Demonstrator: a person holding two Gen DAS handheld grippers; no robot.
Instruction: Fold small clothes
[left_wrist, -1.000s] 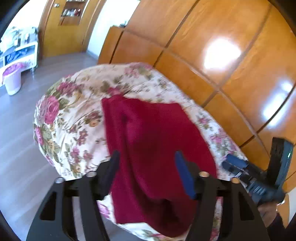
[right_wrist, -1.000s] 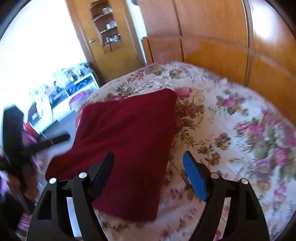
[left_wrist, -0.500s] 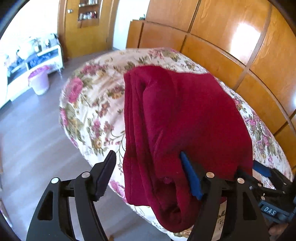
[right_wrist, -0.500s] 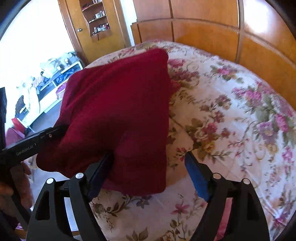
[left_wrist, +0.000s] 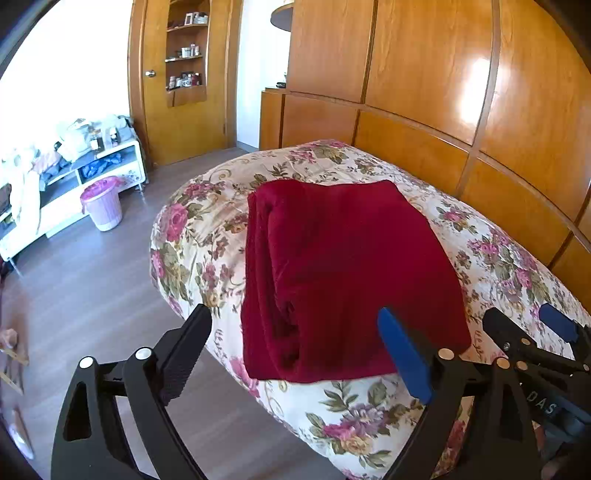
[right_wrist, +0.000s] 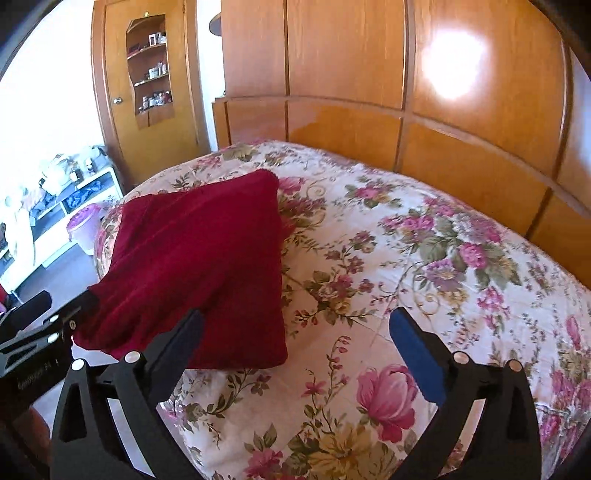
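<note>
Left wrist view shows us the red folded cloth (left_wrist: 347, 280) on the flowery bed (left_wrist: 495, 258), with loose layers (only seen here) along its left side. Our left gripper (left_wrist: 295, 350) is spreading wide, holding nothing. Right wrist view shows our right gripper (right_wrist: 295, 347) spreading too, near the cloth's near right corner.

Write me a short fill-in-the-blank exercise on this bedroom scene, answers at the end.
1. The folded garment is dark ____.
2. It lies on a bedspread printed with ____.
3. The wastebasket on the floor is ____.
4. The headboard behind the bed is made of ____.

Answers: red; flowers; pink; wood
</note>
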